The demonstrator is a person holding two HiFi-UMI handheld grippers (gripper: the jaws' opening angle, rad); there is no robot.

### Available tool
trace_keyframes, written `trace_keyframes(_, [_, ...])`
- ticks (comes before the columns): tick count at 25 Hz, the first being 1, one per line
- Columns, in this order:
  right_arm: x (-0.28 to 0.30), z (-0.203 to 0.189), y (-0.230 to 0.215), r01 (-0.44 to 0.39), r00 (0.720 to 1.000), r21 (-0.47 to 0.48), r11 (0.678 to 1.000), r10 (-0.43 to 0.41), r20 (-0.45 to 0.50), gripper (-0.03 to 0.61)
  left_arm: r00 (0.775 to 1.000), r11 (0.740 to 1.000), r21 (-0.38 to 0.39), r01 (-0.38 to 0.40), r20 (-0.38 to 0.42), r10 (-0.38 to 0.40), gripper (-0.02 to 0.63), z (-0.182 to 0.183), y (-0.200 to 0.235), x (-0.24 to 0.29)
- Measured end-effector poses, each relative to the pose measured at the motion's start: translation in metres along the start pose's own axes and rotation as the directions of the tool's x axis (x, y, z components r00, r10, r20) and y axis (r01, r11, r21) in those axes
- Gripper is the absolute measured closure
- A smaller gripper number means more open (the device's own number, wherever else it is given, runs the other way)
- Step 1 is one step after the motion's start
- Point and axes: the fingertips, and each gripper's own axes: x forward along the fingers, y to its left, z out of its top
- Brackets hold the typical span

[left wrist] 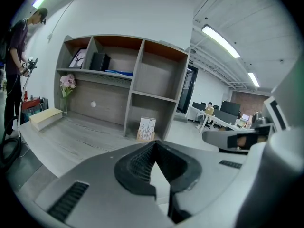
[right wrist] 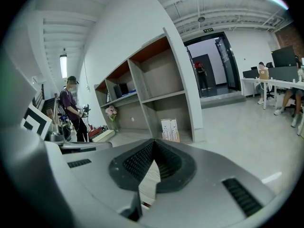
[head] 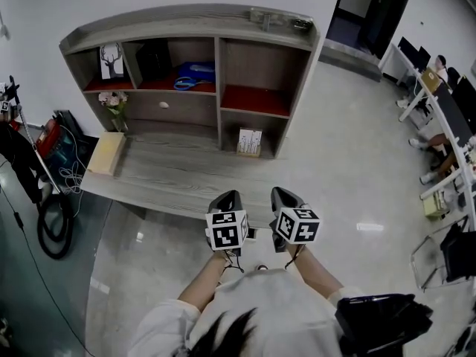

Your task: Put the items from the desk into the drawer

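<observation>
Dark hair and white sleeves at the bottom edge. Just beyond them the left gripper (head: 227, 198) and right gripper (head: 285, 195) hang side by side at the near edge of the desk (head: 171, 175), both with jaws together and nothing between them. The drawer (head: 175, 108) sits shut at the far left, its white knob (head: 163, 104) facing us. On the desk: a tan box (head: 106, 152) at the left, flowers (head: 113, 101) behind it, and a printed card (head: 249, 141) in the right cubby. Smart play: part one pair of jaws, pinch that knob squarely, pull straight. It's tiny from here, probably round.
</observation>
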Motion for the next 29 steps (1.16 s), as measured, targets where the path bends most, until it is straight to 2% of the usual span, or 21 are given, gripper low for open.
trace_keyframes(7, [0.001,-0.001,-0.003,0.011,1.000,-0.060,0.998,-0.012,-0.014,0.580,1.000,1.000,-0.005,-0.013,-0.007,0.013,0.606,-0.006,-0.007,-0.001])
trace_keyframes(29, [0.000,-0.011,-0.010,-0.010,0.999,-0.045,0.999,0.008,-0.041,0.580,0.999,1.000,0.011,-0.024,-0.023,0.024,0.606,-0.010,-0.017,0.002])
